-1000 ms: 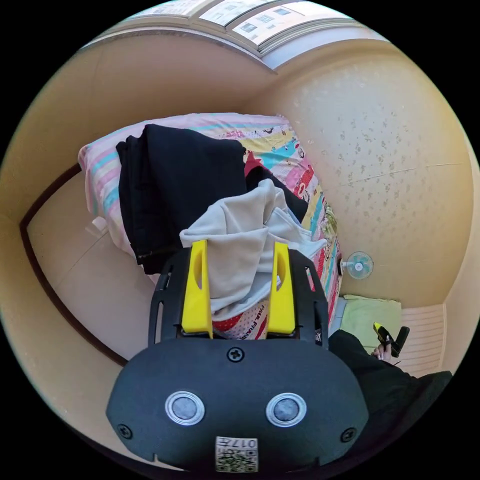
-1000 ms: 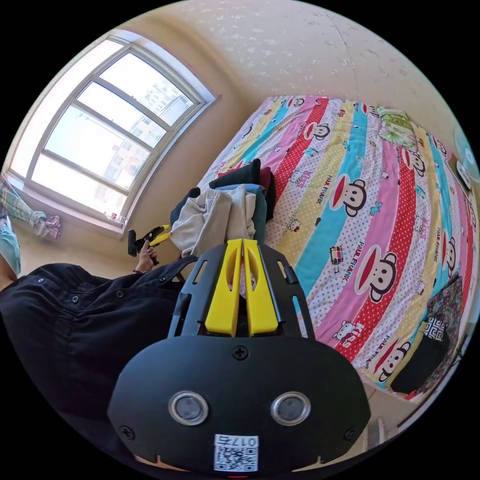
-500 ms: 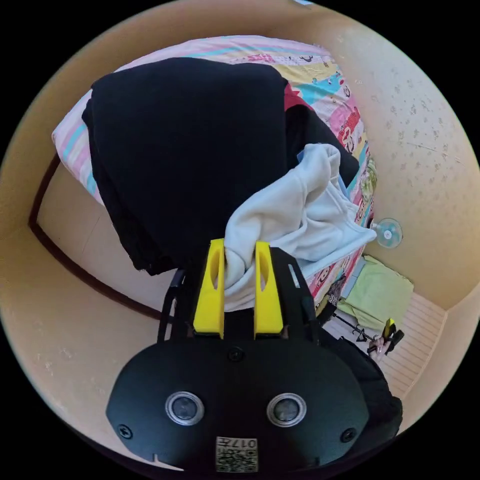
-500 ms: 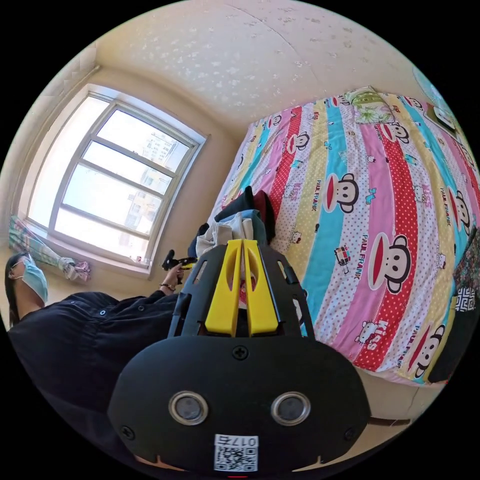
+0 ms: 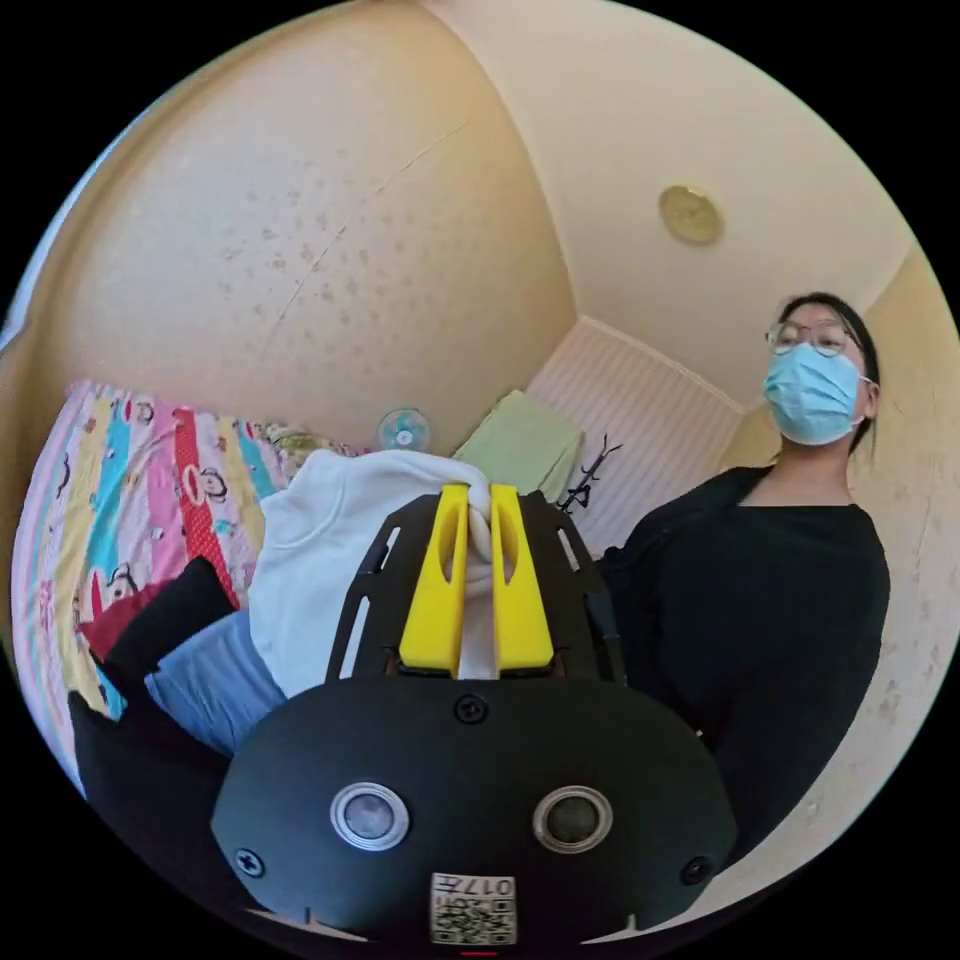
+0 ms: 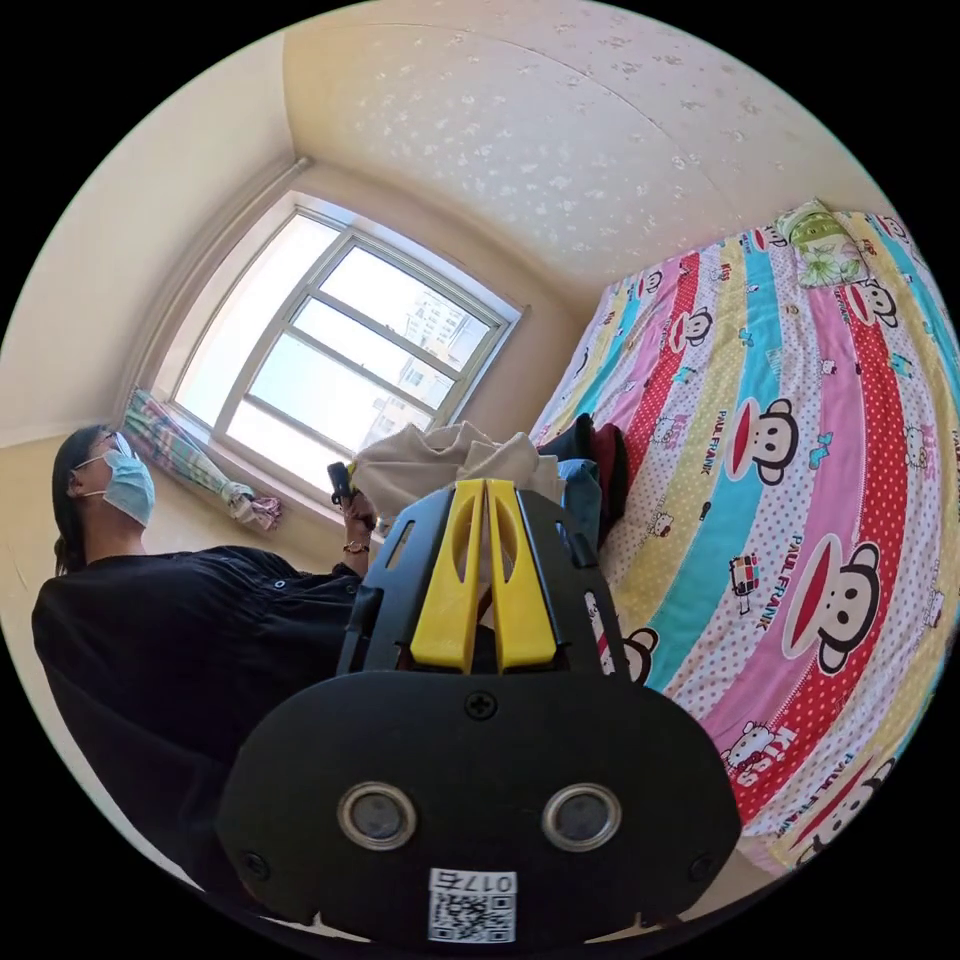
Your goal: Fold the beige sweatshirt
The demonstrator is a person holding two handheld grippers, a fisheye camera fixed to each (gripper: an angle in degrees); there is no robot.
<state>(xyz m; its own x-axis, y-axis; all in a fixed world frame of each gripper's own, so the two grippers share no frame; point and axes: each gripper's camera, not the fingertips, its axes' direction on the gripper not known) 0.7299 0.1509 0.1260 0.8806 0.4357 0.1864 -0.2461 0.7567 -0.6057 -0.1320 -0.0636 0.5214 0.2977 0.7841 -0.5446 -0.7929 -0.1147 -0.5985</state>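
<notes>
Left gripper view: left gripper (image 5: 477, 500) jaws clamped on bunched beige sweatshirt (image 5: 320, 540), lifted above the striped cartoon bedsheet (image 5: 120, 480). Right gripper (image 6: 485, 495) jaws together, holding nothing. Folding not begun; spreading remains.

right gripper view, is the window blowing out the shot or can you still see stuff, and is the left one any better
Right gripper view: the window is bright, but the striped bedsheet stays crisp. Left gripper view: even, warm light; the beige sweatshirt looks nearly white. Both bend toward the fisheye rim.
</notes>
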